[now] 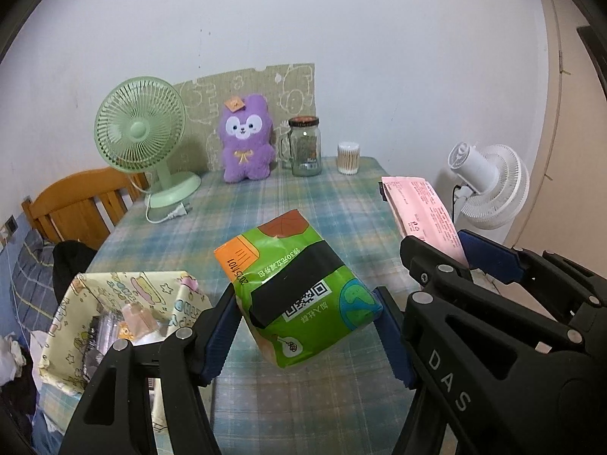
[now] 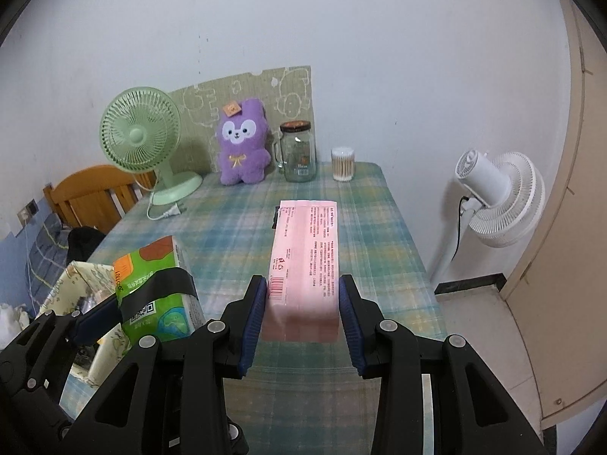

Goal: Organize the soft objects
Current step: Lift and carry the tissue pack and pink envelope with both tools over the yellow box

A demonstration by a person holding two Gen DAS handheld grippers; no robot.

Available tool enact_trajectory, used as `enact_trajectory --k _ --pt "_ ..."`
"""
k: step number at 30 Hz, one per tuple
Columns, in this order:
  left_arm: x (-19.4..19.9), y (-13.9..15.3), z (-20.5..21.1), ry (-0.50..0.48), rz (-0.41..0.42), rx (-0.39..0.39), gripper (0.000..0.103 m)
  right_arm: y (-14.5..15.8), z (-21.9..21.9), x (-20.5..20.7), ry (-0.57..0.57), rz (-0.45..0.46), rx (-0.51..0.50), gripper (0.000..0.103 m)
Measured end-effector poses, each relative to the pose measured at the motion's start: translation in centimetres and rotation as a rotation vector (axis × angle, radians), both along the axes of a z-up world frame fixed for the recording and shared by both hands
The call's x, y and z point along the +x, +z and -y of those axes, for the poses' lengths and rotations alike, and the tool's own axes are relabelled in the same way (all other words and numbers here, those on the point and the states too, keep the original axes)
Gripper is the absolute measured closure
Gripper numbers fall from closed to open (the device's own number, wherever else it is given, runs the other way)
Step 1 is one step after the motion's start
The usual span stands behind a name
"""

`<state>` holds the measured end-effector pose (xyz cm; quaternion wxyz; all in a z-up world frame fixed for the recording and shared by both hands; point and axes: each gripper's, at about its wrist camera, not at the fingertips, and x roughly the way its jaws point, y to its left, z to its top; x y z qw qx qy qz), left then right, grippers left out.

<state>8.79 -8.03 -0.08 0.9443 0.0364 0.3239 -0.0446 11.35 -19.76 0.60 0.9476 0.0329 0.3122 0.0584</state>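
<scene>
My left gripper (image 1: 309,322) is shut on a green tissue pack (image 1: 296,288) with a black band and a QR code, held tilted above the plaid table (image 1: 303,197). My right gripper (image 2: 302,309) is shut on a long pink tissue pack (image 2: 305,250), lifted over the table and pointing toward the back. The pink pack (image 1: 421,208) also shows at the right of the left wrist view, and the green pack (image 2: 159,292) at the left of the right wrist view. A purple plush toy (image 1: 246,140) sits upright at the back against a green board.
A patterned yellow box (image 1: 114,326) with small items stands at the table's front left. At the back are a green desk fan (image 1: 140,132), a glass jar (image 1: 305,148) and a cotton-swab tub (image 1: 348,158). A white floor fan (image 2: 497,197) stands right of the table, a wooden chair (image 1: 76,204) left.
</scene>
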Motion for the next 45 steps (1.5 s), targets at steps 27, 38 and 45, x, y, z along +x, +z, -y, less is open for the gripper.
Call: enact_trajectory --k 27,38,45 --pt "-2.6 3.0 -4.9 -0.067 0.086 -0.026 0.033 3.7 -4.9 -3.4 -0.052 0.062 -0.008 0.061" --pt "-2.8 2.9 -8.0 -0.044 0.102 -0.001 0.033 3.4 -8.4 -3.3 -0.017 0.072 0.025 0.061" --pt "-2.9 2.6 -10.3 -0.037 0.096 -0.003 0.033 3.1 -11.1 -3.0 0.012 0.069 0.02 0.061"
